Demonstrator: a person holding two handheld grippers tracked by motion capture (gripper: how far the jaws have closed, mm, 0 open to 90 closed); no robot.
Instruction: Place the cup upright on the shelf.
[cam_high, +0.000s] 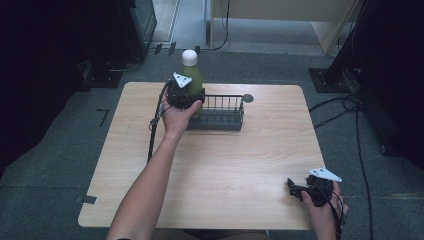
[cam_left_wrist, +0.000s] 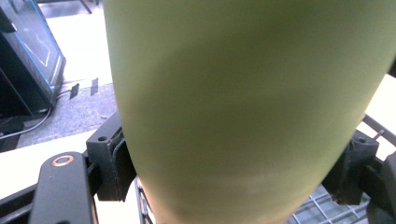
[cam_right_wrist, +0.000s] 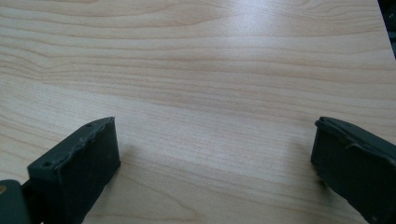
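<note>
left tool (cam_high: 186, 92): clamped on green bottle (cam_high: 192, 75) body, held upright at wire basket (cam_high: 220, 114) left end | bottle judged rigid, smooth, slippery; mid-body grip advised | right tool (cam_high: 296, 189): open, resting on desk (cam_high: 240, 165)

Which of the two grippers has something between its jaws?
The left gripper, clamped on the green bottle at the wire basket. The right gripper rests open over bare table.

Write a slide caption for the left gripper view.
Left hand-held gripper clamps a green bottle between its black jaws, above a wire basket on the table.
</note>
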